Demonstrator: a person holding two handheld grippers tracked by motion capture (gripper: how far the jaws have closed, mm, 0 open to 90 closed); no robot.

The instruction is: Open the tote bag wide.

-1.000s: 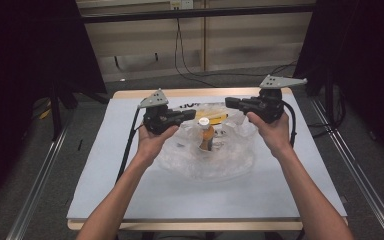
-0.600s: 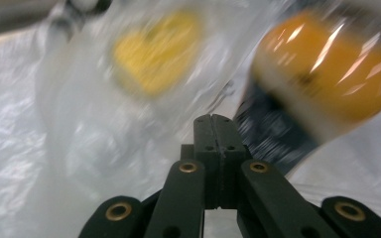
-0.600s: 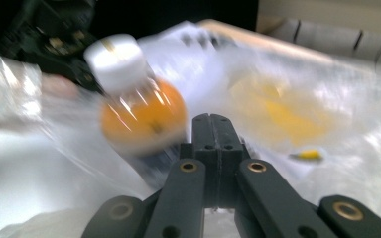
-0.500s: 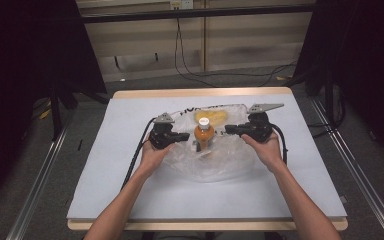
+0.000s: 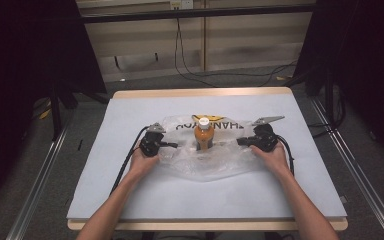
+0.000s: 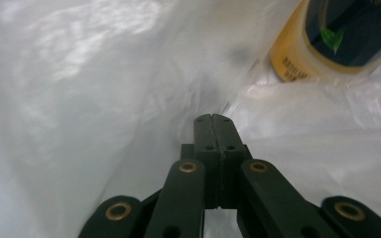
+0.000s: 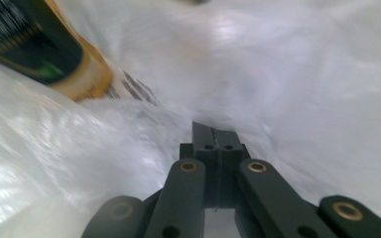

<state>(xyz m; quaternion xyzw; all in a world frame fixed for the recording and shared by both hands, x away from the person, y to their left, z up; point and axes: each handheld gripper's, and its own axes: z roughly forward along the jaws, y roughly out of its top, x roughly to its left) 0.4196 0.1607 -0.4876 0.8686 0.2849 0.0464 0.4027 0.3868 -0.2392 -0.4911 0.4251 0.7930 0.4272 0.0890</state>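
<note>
While I hold a two-jaw gripper in each hand at the white-covered table (image 5: 130, 200), a crumpled clear plastic bag (image 5: 215, 162) printed with dark letters lies spread at the table's middle, and an orange bottle with a white cap (image 5: 203, 134) stands upright in it. From the high view, my left gripper (image 5: 172, 145) sits at the bag's left edge and my right gripper (image 5: 241, 141) at its right edge, the bottle between them, black cables trailing back beside my forearms. That view is too distant to show how the jaws stand. The left gripper view settles it: my left gripper (image 6: 216, 119) has its jaws pressed together on a fold of the bag (image 6: 79, 74), with the bottle's (image 6: 327, 44) orange base and dark label at the upper right. The right gripper view, slightly blurred, shows my right gripper (image 7: 215, 131) likewise clamped on the plastic (image 7: 302, 74), the bottle (image 7: 54, 54) lying across the upper left corner.
</note>
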